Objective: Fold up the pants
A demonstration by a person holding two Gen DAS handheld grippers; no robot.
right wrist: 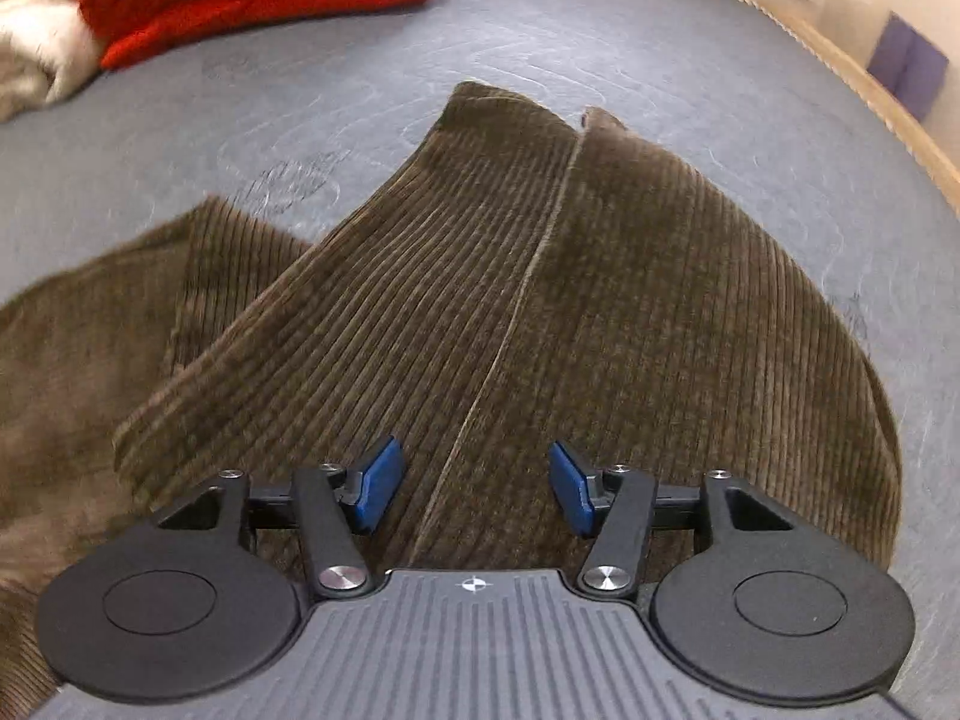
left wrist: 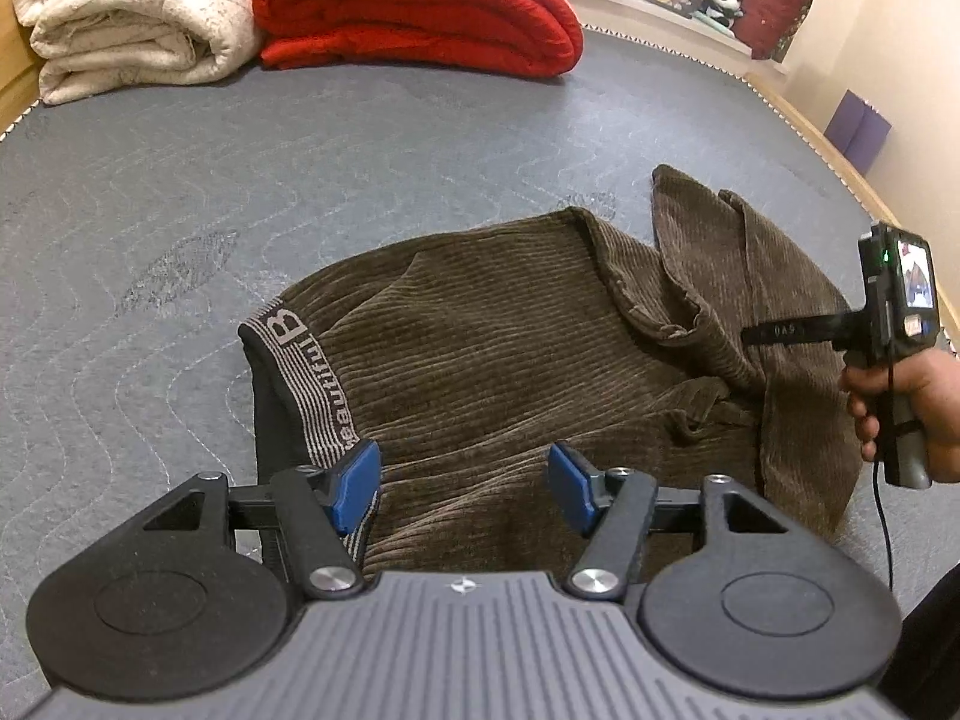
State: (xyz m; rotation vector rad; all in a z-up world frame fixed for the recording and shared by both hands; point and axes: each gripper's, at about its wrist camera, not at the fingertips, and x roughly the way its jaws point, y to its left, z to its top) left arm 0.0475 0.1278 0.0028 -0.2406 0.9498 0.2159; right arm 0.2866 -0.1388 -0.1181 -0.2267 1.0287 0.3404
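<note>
Currently both grippers, left gripper (left wrist: 465, 489) and right gripper (right wrist: 474, 489), have jaws apart, gripping nothing. Brown pants (left wrist: 510, 324) lie crumpled on the grey mattress (left wrist: 180, 192).

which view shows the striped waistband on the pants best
The left wrist view. There the waistband runs in full sight, grey stripes and lettering sharp, just beyond the left gripper. The right wrist view shows only the folded brown corduroy legs, slightly blurred, with no waistband in sight.
</note>
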